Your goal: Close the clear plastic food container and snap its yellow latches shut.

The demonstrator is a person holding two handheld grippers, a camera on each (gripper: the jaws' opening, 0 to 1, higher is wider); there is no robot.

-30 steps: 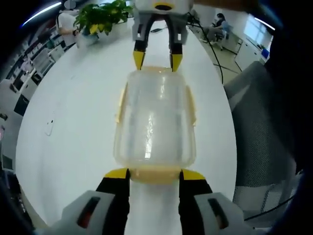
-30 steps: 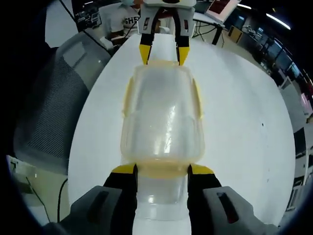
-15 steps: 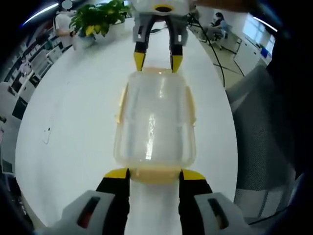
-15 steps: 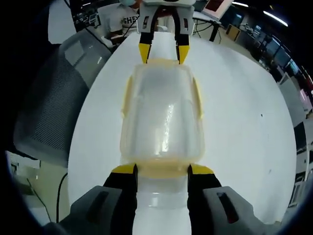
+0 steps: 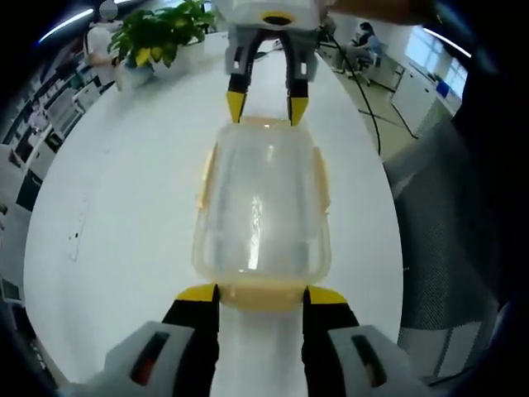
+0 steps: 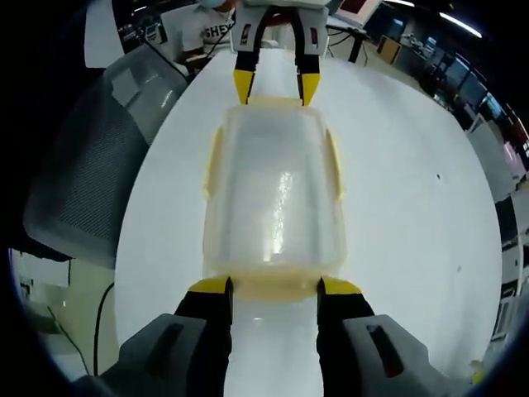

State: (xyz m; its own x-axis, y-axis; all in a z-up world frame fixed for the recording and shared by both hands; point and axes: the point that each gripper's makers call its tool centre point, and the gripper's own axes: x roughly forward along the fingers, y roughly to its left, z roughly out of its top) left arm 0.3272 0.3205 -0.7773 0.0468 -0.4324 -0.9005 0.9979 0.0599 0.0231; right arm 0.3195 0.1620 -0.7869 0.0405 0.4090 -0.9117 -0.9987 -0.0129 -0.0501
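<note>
White table [image 5: 124, 207], lidded clear container [image 5: 261, 207] looks empty, both jaws spread at its ends

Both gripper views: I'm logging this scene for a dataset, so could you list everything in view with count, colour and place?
food container: one, clear with yellow latches, lid on, middle of the table between the two grippers.
table: one, white, under the container.
potted plant: one, green, far end of the table in the left gripper view.
mesh chair: one, grey, beside the table edge.
cable: one, black, along the table's edge.
left gripper: one, yellow-tipped, jaws apart at the container's end latch.
right gripper: one, yellow-tipped, jaws apart at the opposite end latch.
</note>
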